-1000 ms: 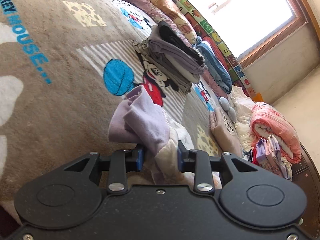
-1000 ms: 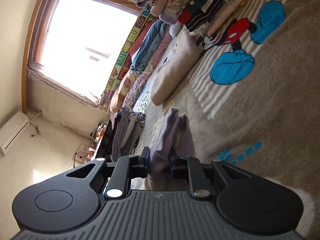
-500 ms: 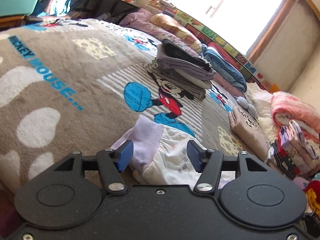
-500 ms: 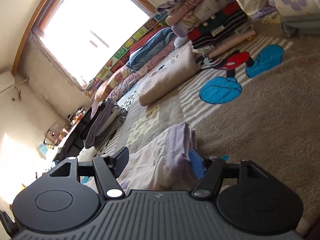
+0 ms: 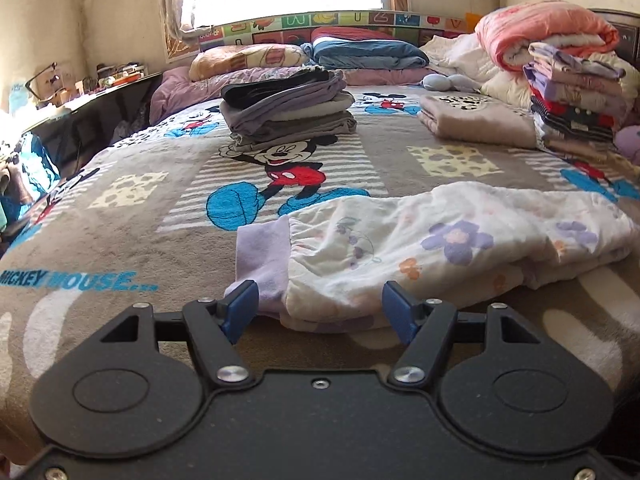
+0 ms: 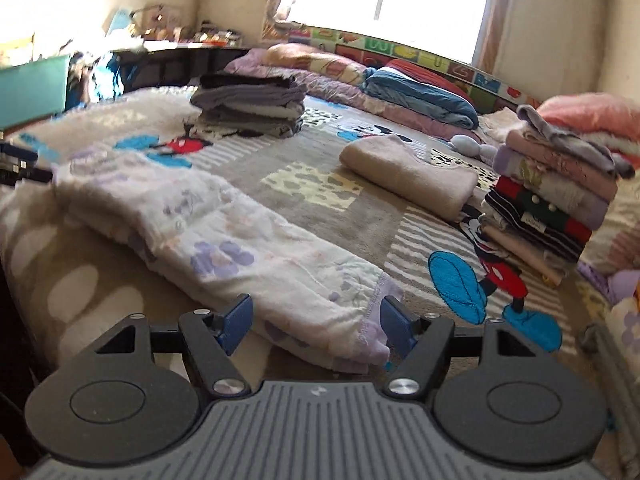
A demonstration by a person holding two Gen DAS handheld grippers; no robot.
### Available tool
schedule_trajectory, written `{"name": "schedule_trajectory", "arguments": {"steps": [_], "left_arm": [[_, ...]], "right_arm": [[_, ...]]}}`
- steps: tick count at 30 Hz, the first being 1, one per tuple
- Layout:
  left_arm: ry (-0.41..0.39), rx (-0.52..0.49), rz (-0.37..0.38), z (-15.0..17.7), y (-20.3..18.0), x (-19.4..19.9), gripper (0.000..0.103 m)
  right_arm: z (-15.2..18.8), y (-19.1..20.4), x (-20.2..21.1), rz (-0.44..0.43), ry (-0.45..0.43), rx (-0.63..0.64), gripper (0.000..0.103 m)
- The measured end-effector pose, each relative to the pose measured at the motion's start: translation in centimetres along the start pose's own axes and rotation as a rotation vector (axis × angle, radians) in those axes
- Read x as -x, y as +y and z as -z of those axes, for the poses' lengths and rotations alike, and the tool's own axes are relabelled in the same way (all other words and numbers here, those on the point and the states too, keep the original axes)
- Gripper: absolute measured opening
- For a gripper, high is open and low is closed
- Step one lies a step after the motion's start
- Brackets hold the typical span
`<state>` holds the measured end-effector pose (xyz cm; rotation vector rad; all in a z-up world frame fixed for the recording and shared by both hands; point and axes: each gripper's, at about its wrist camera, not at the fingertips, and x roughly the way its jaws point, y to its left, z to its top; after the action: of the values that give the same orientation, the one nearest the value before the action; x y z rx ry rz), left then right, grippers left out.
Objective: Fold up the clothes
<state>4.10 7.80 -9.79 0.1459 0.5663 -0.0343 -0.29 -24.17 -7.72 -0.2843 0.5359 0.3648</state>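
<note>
A white floral garment with lilac cuffs (image 5: 420,252) lies folded lengthwise on the Mickey Mouse blanket (image 5: 120,232). My left gripper (image 5: 320,312) stands open, its blue pads on either side of the lilac-cuffed end, holding nothing. In the right wrist view the same garment (image 6: 224,232) stretches away to the left. My right gripper (image 6: 316,324) is open too, its pads straddling the near lilac-hemmed end without pinching it.
A grey folded stack (image 5: 288,108) sits mid-bed. A beige folded piece (image 6: 408,176) and a tall mixed stack (image 6: 556,196) stand at the right. Pillows and rolled bedding (image 5: 360,52) line the far edge under the window. A dark desk (image 5: 92,116) is at the left.
Both grippers went from shut on the garment's ends to open. The garment was lowered and now lies flat on the blanket. Both cameras levelled out.
</note>
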Motion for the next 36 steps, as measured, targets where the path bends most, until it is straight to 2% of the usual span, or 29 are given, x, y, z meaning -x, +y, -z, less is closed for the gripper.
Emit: {"name": "schedule_trajectory", "arguments": {"steps": [2,8,12,16,17,18,19,20,22,24,29,36], "left_arm": [[-0.005,-0.067,-0.016,0.3,-0.5,-0.3,0.067],[-0.002,-0.227,-0.053,1.2,-1.9,-1.4,0.067],[-0.005,-0.324,-0.075,1.8,-2.8,-2.1,0.067],[-0.017,-0.385,-0.098,1.9,-3.5,-2.8,0.067],[-0.020,-0.394,-0.096,1.9,-3.6,-3.1,0.063],[-0.024,-0.403,-0.095,1.8,-3.7,-3.3,0.057],[-0.031,-0.401,-0.096,1.6,-3.8,-3.3,0.038],[-0.039,-0.398,-0.097,1.4,-3.8,-3.4,0.031],[-0.075,-0.365,-0.101,0.8,-3.6,-3.0,0.025],[-0.101,-0.307,-0.092,0.0,-3.1,-2.7,0.023],[-0.137,-0.186,-0.081,-2.3,-1.9,-3.6,0.022],[-0.184,-0.151,-0.086,-5.9,-1.4,-5.8,0.022]], "right_arm": [[0.2,0.9,-0.5,0.009,0.019,0.077,0.054],[1.0,3.5,-2.2,0.034,0.074,0.295,0.054],[1.4,4.1,-3.4,0.035,0.099,0.351,0.055],[1.6,4.1,-4.2,0.058,0.083,0.365,0.055],[1.5,4.0,-4.4,0.052,0.083,0.357,0.054],[1.5,3.8,-4.6,0.043,0.086,0.346,0.049],[1.5,3.6,-4.7,0.034,0.089,0.334,0.043],[1.3,3.3,-4.6,0.021,0.081,0.312,0.037],[0.7,2.5,-3.9,0.014,0.035,0.259,0.034],[0.1,1.9,-3.2,0.016,-0.009,0.214,0.030],[-1.3,0.0,-3.5,0.018,-0.059,0.133,0.029],[-4.7,-3.1,-5.1,-0.054,-0.050,-0.011,0.033]]}}
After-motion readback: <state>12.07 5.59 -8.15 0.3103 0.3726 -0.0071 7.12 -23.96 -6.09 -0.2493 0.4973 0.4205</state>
